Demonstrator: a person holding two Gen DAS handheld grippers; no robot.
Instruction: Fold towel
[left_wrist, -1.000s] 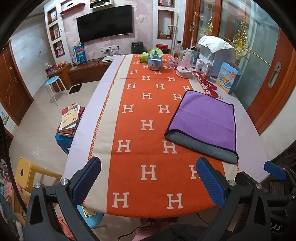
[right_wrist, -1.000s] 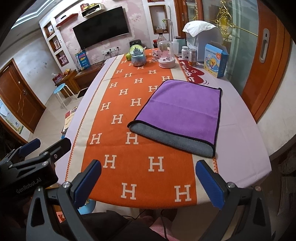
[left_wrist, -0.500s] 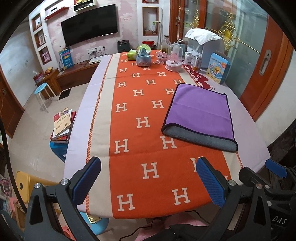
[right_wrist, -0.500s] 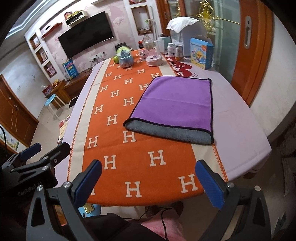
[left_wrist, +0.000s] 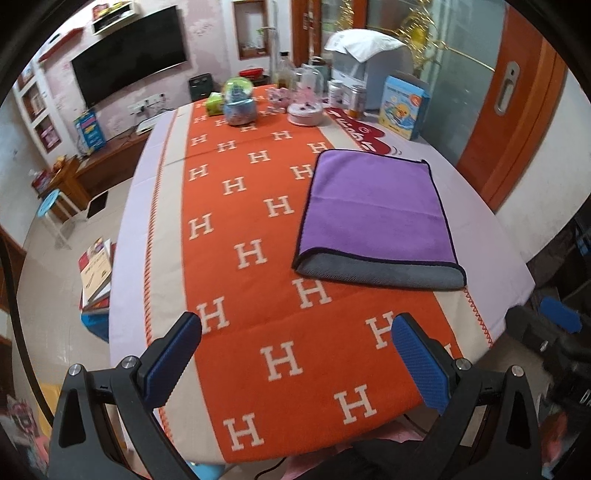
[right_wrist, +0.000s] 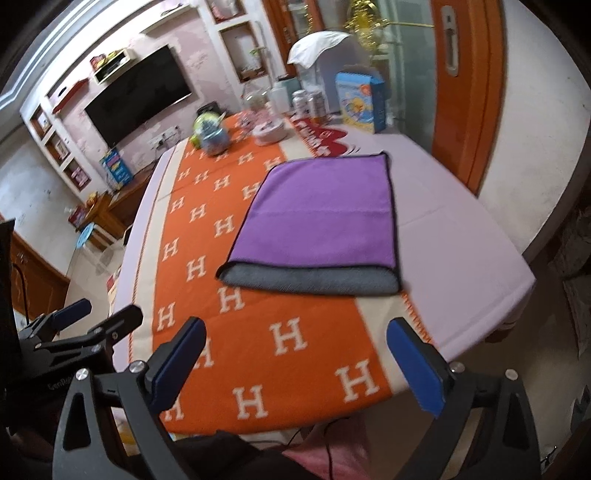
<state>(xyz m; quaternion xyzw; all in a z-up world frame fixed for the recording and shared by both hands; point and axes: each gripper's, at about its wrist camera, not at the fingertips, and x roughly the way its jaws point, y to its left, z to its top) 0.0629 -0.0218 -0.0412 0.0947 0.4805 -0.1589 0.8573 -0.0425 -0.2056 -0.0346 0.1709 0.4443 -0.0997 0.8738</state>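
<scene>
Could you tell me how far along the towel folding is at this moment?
One fold looks done: the purple towel lies doubled, its grey underside showing along the near edge. Nothing is in hand; the left tool and right tool are open, short of it. Any further fold remains.

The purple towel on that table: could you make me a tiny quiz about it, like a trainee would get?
1. True or false: the towel is already folded once.
2. Which colour shows on its near edge: A grey, B green, C white?
3. Fill in: the left gripper and the right gripper both have their jaws ____.

Key: 1 true; 2 A; 3 open.
</scene>
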